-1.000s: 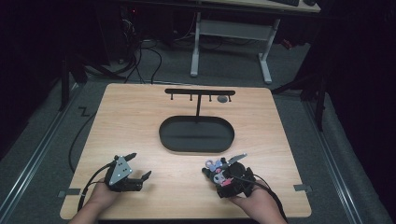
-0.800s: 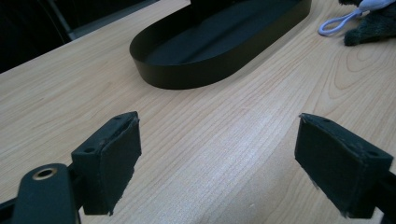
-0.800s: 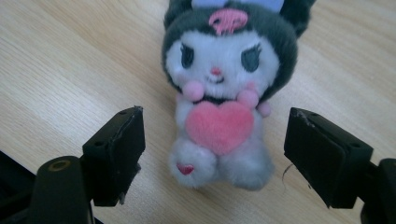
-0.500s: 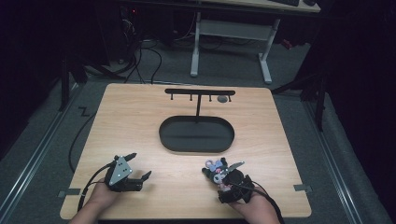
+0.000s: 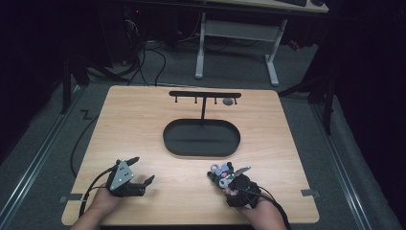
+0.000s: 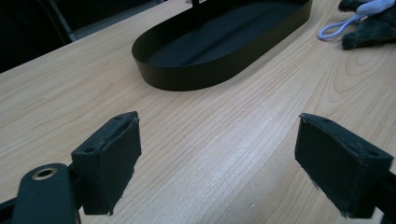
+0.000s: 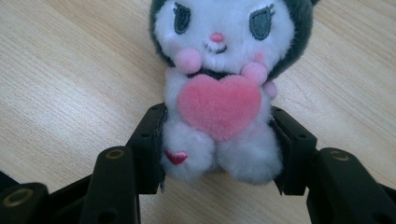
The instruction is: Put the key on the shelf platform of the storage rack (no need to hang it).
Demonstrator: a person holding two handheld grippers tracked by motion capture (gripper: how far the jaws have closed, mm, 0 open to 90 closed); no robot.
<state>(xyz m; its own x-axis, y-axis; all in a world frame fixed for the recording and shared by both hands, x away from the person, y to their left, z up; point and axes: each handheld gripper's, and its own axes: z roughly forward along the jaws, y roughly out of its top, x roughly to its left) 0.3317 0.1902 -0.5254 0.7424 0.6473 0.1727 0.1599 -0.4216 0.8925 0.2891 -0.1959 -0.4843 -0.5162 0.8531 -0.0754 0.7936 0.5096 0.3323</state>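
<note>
A small plush toy (image 5: 221,174), dark grey with a white face and a pink heart on its chest, lies on the wooden table (image 5: 143,120) near the front right. My right gripper (image 5: 229,183) has just been closing and is now shut on the toy's lower body (image 7: 219,98), one pad on each side. A pale loop (image 6: 332,31) hangs off the toy. At the front left my left gripper (image 5: 144,168) rests low over bare wood, open, with nothing between its pads (image 6: 112,158).
A black oval tray (image 5: 165,139) sits mid-table, with a thin post rising from it to a black bar with small hooks (image 5: 203,94). The tray wall (image 6: 196,77) lies just ahead of the left gripper. A desk frame and cables stand beyond the table.
The right gripper's jaws have closed around the plush toy, and that hand has shifted slightly toward the table's front edge. The left gripper has not moved.
</note>
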